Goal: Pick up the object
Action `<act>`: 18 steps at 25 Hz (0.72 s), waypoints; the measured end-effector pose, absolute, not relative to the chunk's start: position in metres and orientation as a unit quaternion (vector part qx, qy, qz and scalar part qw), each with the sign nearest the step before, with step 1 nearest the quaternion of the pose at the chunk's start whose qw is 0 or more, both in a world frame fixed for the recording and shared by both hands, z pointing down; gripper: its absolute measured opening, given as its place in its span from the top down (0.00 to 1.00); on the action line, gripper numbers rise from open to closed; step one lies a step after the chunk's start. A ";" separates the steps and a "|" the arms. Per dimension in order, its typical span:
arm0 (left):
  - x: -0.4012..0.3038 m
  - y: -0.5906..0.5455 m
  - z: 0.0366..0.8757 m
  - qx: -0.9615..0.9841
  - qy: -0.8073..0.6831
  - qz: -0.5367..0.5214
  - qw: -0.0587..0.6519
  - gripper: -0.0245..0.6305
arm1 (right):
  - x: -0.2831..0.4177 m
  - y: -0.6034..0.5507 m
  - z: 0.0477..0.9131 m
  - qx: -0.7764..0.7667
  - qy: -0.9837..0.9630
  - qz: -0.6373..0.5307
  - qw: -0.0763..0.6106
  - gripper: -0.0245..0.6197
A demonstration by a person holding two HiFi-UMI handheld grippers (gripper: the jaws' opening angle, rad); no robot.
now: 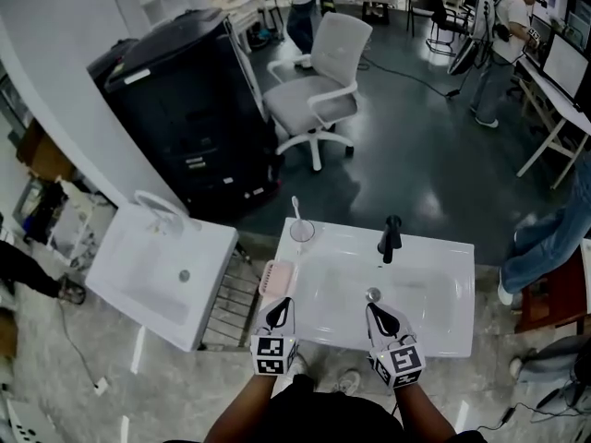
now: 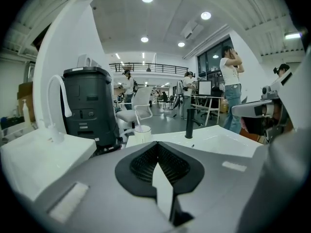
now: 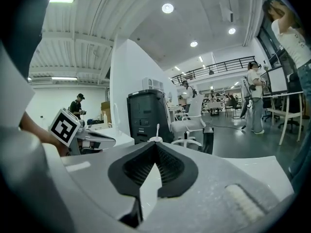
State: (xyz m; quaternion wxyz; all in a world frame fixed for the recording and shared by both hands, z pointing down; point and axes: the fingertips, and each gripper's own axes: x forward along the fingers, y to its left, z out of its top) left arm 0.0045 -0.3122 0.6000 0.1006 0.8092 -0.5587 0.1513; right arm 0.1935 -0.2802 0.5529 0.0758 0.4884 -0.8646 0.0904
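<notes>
A white sink [image 1: 443, 326] lies below me. On its far left corner stands a clear cup [image 1: 302, 231] holding a white toothbrush. A pink ribbed object [image 1: 275, 278] rests on the left rim, and a black faucet [image 1: 391, 238] stands at the back. My left gripper [image 1: 282, 305] hovers at the near left rim, just behind the pink object, jaws shut and empty. My right gripper [image 1: 374, 310] hangs over the near side of the basin, jaws together with nothing between them. In the left gripper view the cup [image 2: 142, 133] and faucet [image 2: 189, 124] show beyond the closed left gripper [image 2: 157, 143]. The right gripper [image 3: 155, 143] points toward the cup [image 3: 156, 139].
A second white basin [image 1: 157, 266] sits to the left with a wire rack between the two. A black cabinet [image 1: 185, 109] and a white office chair [image 1: 319, 86] stand beyond. A person in jeans [image 1: 554, 238] is at the right; others stand farther back.
</notes>
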 end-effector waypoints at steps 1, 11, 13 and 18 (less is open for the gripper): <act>0.001 -0.313 0.602 0.807 -0.560 0.155 0.103 0.93 | 0.191 -0.282 0.554 0.488 -0.865 0.091 0.078 0.96; -0.043 -0.320 0.635 0.774 -0.583 0.203 0.142 0.79 | 0.157 -0.289 0.573 0.474 -0.868 0.100 0.110 0.96; -0.047 -0.321 0.642 0.770 -0.584 0.210 0.148 0.71 | 0.155 -0.289 0.578 0.473 -0.867 0.103 0.115 0.96; -0.055 -0.329 0.655 0.758 -0.592 0.223 0.158 0.46 | 0.147 -0.291 0.585 0.468 -0.868 0.110 0.124 0.96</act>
